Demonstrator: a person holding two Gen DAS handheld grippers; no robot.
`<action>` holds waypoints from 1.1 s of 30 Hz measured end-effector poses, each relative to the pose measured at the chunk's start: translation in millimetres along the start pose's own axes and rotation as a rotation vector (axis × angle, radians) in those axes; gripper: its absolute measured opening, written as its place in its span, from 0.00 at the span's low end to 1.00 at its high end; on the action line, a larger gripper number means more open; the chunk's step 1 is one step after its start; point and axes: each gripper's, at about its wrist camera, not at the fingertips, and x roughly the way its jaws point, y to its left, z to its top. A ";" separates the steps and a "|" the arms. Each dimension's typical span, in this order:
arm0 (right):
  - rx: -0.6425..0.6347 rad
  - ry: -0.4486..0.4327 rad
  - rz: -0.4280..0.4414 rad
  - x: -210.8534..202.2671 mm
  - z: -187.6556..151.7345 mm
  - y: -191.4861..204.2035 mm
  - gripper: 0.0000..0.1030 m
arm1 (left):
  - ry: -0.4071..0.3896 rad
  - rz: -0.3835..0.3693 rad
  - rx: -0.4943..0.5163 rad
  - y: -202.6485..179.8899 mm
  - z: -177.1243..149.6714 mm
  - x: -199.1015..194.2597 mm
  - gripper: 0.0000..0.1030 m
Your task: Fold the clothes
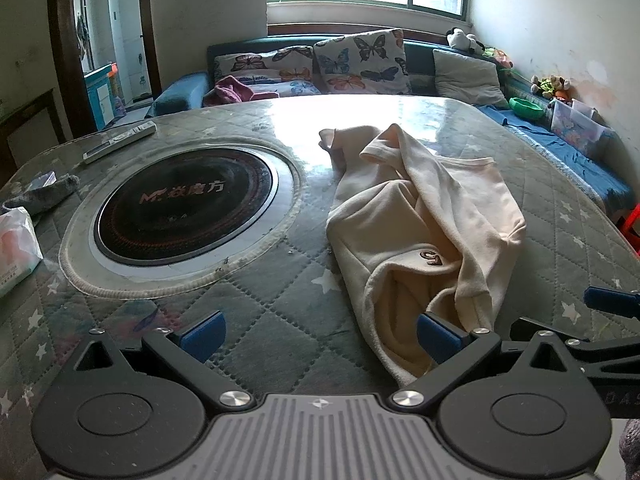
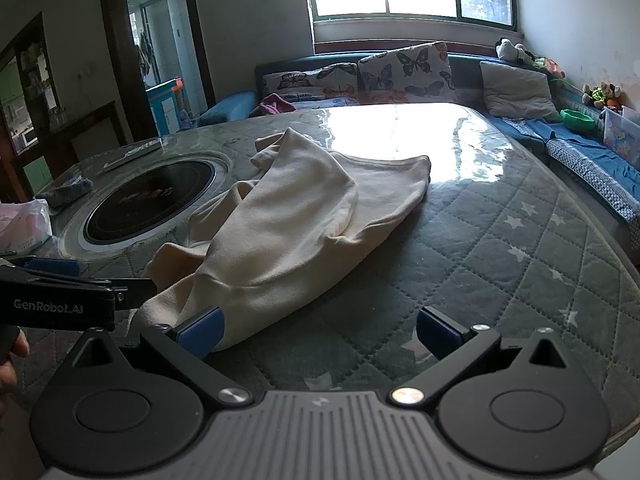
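Both grippers, left gripper (image 1: 320, 336) and right gripper (image 2: 320, 332), are hovering wide apart, gripping nothing, while the crumpled cream sweatshirt (image 1: 424, 220) is lying on the quilted table (image 1: 280, 320), stretching away between them, hem nearest both.

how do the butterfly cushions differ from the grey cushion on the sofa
The butterfly cushions are pale with coloured butterflies; the grey cushion is plain. The butterfly cushions sit behind the table's middle; the grey cushion sits further right, near the soft toys. Both lean against the sofa back under the window.
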 end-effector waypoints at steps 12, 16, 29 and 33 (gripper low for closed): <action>-0.001 0.005 0.004 0.5 2.1 -0.4 1.00 | -0.002 -0.007 0.005 -2.0 3.3 0.2 1.00; -0.003 0.008 0.006 0.5 3.1 -0.6 1.00 | -0.001 -0.010 0.008 -2.5 4.3 0.9 1.00; -0.008 0.010 0.012 4.5 10.3 -2.2 1.00 | 0.003 -0.017 0.012 -4.0 12.2 6.7 1.00; -0.006 0.008 0.017 7.3 14.2 -3.5 1.00 | 0.003 -0.019 0.014 -3.4 15.5 8.5 1.00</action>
